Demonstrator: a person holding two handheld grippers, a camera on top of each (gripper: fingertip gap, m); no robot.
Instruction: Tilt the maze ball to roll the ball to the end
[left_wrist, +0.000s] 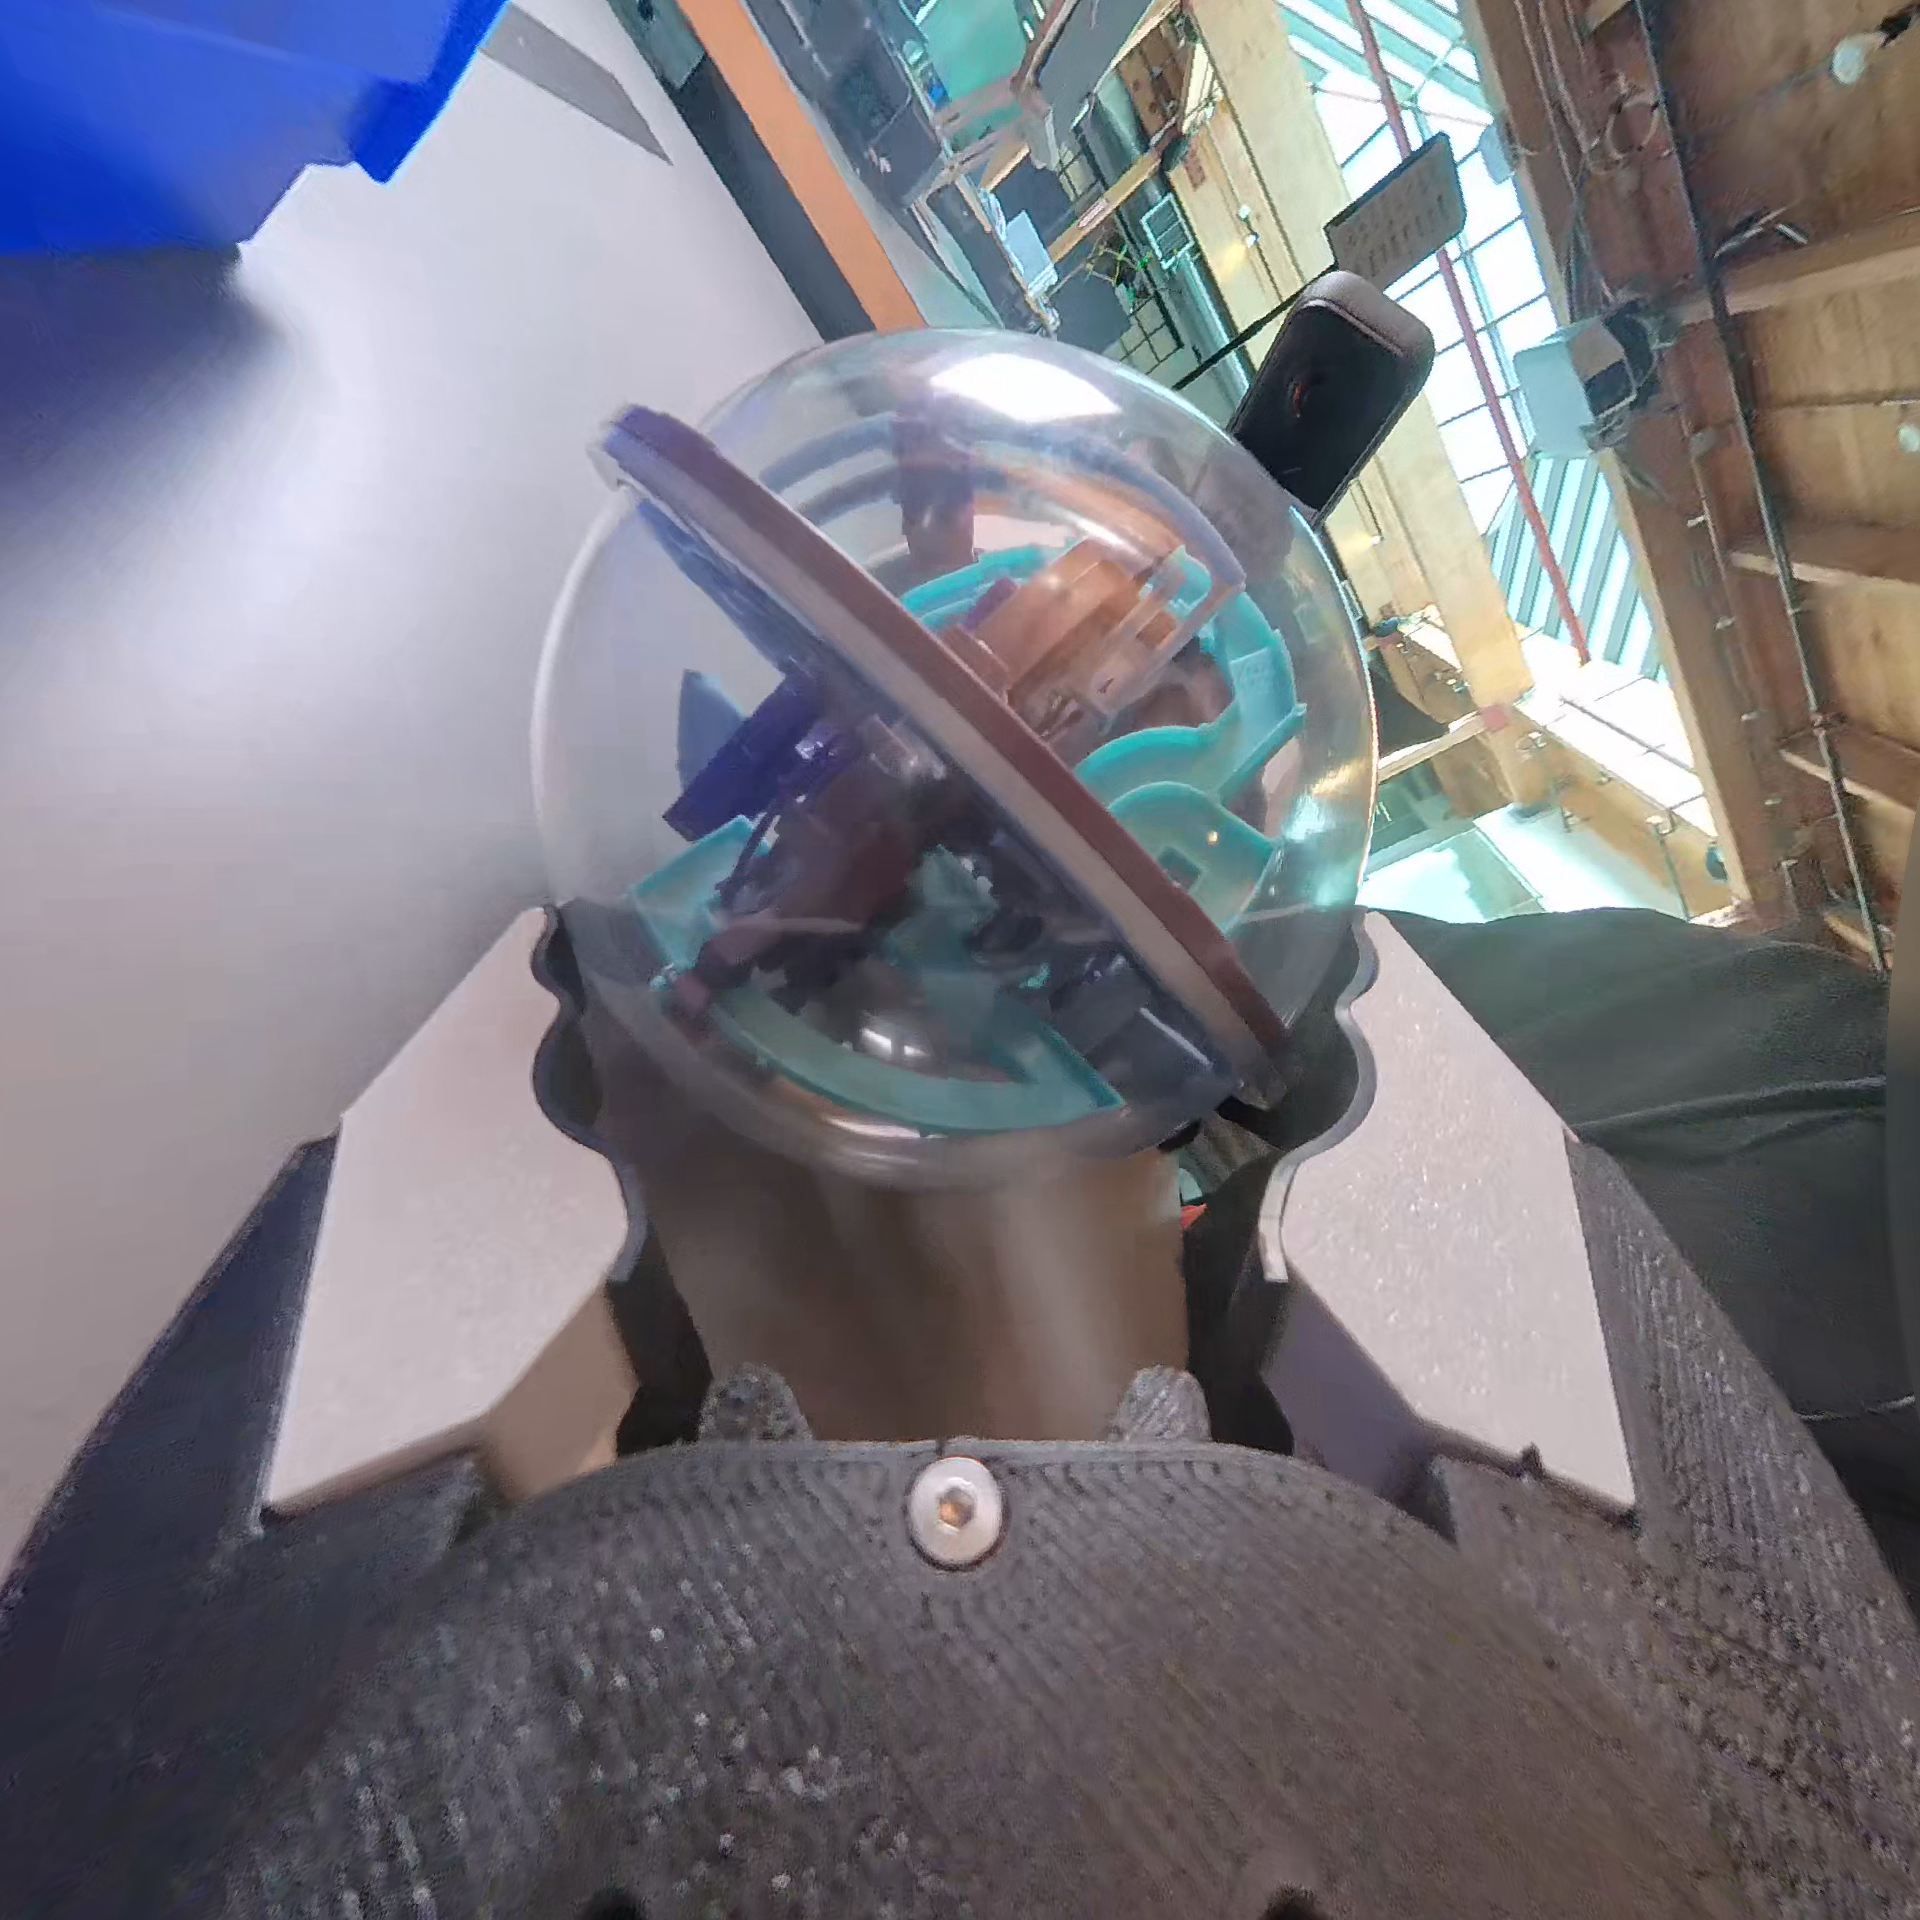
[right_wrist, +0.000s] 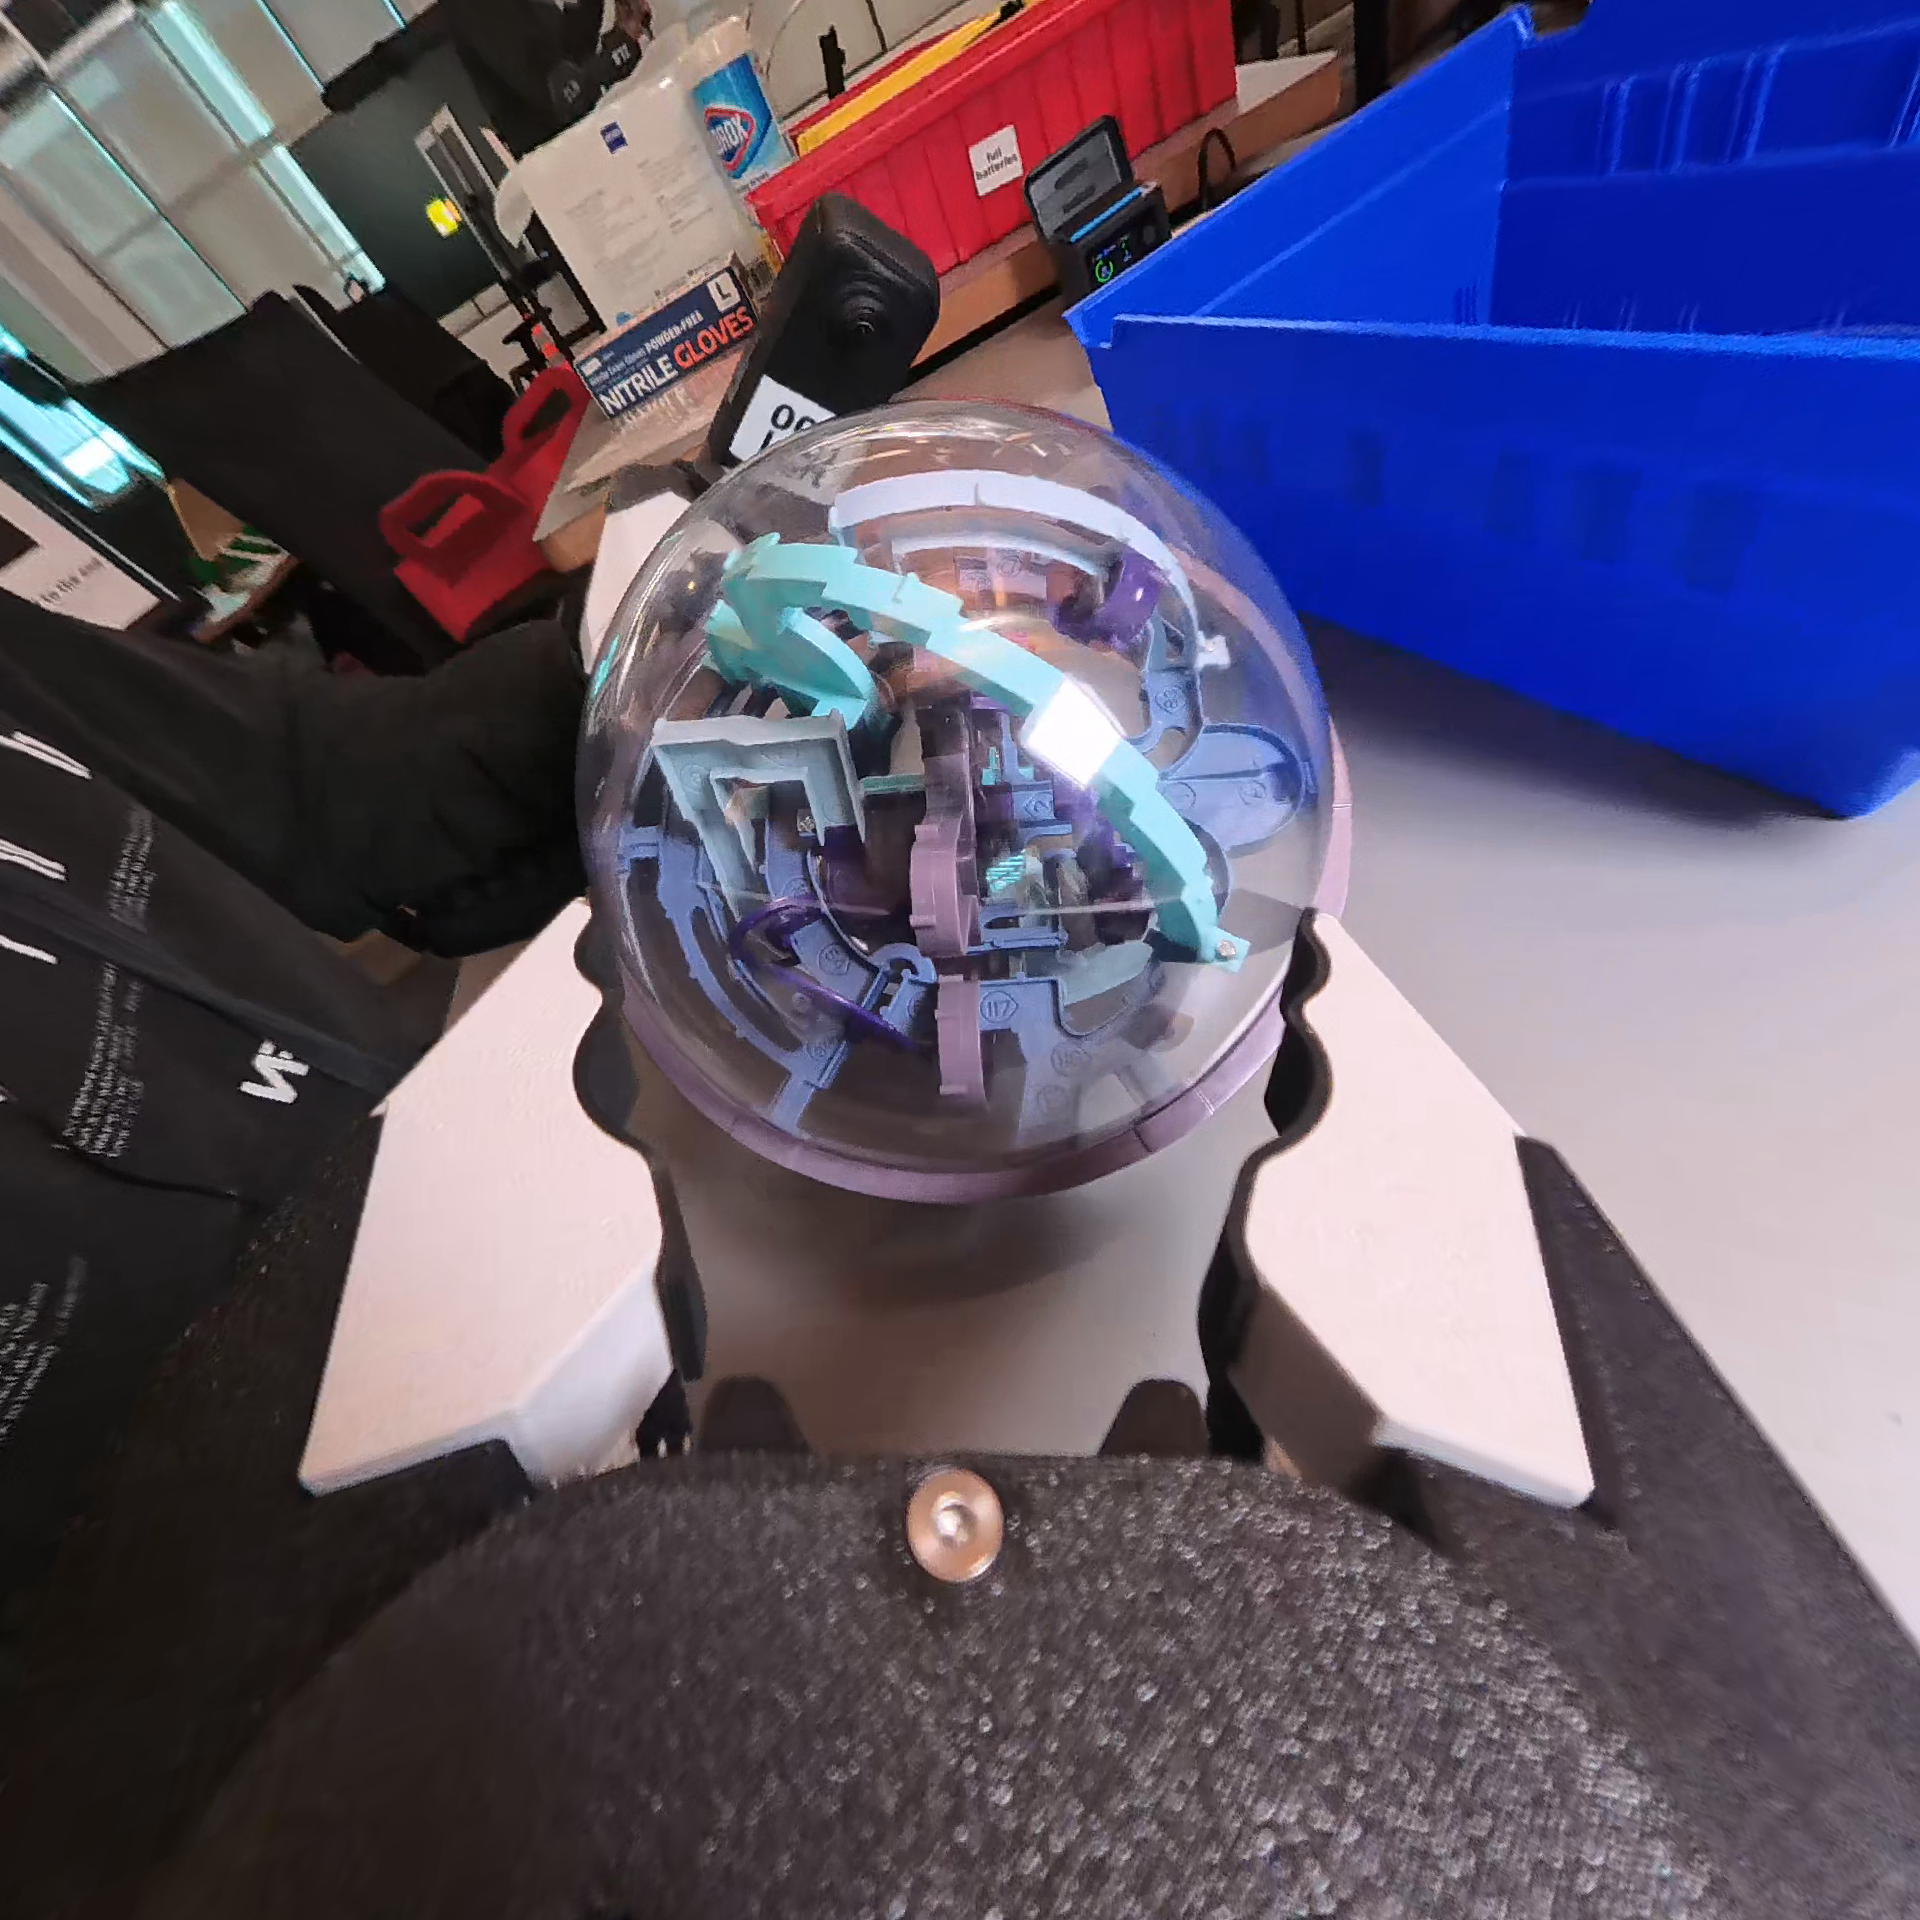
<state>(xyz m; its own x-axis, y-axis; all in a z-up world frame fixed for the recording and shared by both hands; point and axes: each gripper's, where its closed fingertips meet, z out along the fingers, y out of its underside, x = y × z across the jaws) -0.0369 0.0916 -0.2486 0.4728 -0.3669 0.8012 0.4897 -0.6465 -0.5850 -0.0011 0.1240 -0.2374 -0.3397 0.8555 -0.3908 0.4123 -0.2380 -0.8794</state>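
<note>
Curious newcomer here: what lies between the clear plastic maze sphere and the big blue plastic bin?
Only bare pale-grey tabletop separates the maze sphere and blue bin, per the right wrist view.

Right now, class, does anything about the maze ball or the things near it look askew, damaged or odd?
Only the maze ball: its purple seam band runs steeply diagonal, so it is tilted, as the task needs. No cracks or spills show.

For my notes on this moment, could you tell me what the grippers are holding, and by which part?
Both hold the clear maze ball. Each gripper, left and right, clasps the lower curve of its shell between two fingers, one on each side.
</note>
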